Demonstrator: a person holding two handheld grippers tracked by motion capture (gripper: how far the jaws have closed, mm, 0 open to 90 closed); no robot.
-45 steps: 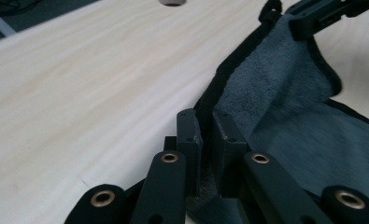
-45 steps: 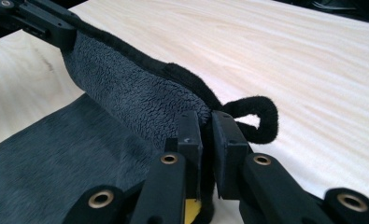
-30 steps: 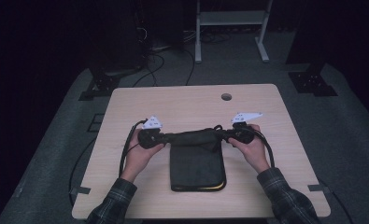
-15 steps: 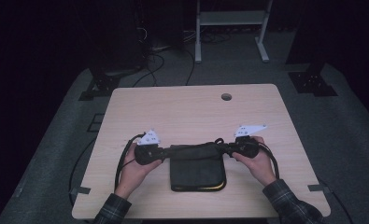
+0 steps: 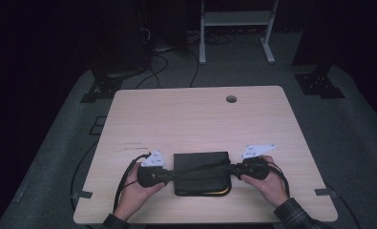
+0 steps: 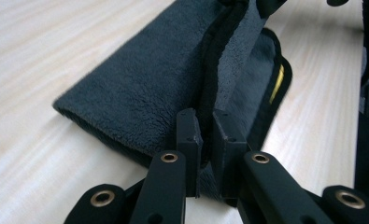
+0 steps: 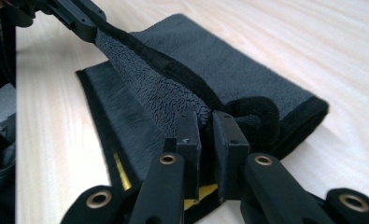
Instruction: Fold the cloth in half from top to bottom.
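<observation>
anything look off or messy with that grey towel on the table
Nothing stands out. The grey towel lies folded and square near the table's front edge. The left hand-held gripper and right hand-held gripper each pinch one corner of its black-trimmed top edge, lifted between them. Nothing is spilled or torn.

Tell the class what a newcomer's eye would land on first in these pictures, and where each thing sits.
A dark grey towel lies folded near the front edge of the pale wooden table. The left gripper and right gripper each pinch one end of its black-trimmed edge, stretched between them above the folded layers. A yellow tag peeks out at the towel's lower edge.
</observation>
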